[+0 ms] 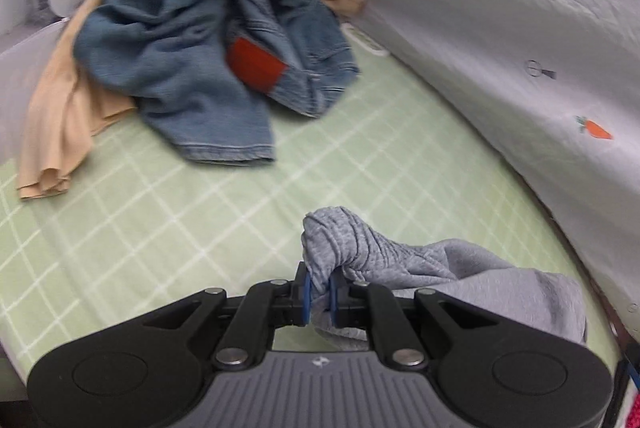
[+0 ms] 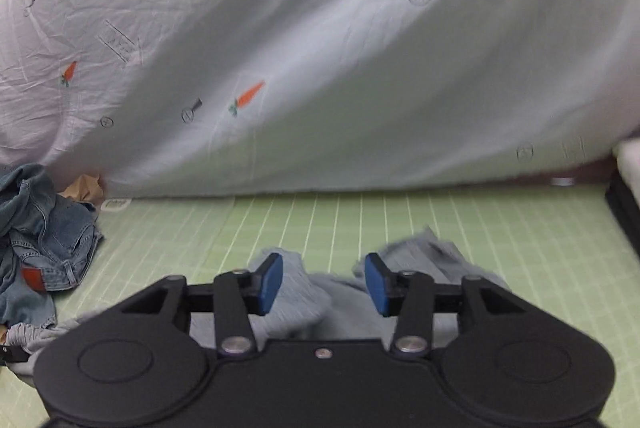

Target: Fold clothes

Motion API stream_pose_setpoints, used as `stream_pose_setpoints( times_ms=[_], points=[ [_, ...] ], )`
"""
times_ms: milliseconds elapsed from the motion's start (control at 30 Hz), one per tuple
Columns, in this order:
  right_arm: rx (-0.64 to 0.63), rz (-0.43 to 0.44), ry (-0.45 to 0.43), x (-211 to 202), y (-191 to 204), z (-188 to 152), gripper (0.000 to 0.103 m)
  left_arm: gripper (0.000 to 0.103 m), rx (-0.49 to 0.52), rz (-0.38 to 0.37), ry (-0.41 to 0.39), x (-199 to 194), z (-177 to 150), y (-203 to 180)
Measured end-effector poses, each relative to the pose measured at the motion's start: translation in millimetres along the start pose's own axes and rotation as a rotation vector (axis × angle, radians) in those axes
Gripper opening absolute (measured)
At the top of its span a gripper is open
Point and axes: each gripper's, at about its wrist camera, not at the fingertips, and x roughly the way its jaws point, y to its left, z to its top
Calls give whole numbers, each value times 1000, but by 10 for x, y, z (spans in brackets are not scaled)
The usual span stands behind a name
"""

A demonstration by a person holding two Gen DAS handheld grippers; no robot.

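Observation:
A grey knit garment [image 1: 440, 268] lies on the green checked sheet [image 1: 160, 228]. My left gripper [image 1: 320, 294] is shut on a bunched edge of it, with cloth sticking up between the blue pads. The rest of the garment trails off to the right. In the right wrist view the same grey garment [image 2: 320, 292] lies crumpled under and between the fingers of my right gripper [image 2: 324, 284], which is open with blue pads wide apart, just above the cloth.
A heap of blue jeans [image 1: 208, 40] with a red patch lies at the back on a beige garment [image 1: 60, 124]; the jeans also show in the right wrist view [image 2: 44, 240]. A white carrot-print duvet [image 2: 320, 48] rises along the far side.

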Motion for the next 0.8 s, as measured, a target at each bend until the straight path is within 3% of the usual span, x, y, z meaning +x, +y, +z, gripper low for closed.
stream_pose_setpoints(
  times_ms=[200,333,567,633,767,800],
  points=[
    [160,-100,193,65,-190,-618,59,11,-72,140,13,52,118,674],
    [219,-98,247,117,-114,-848,59,12,-23,131,41,83,93,648],
    [214,-67,261,407,108,-964,55,12,28,111,69,80,81,662],
    [201,-57,270,494,161,-986,45,12,35,106,69,71,79,669],
    [169,-23,277,536,189,-990,2,12,22,104,61,63,84,680],
    [159,-34,264,504,168,-974,2,12,12,106,59,66,88,682]
  ],
)
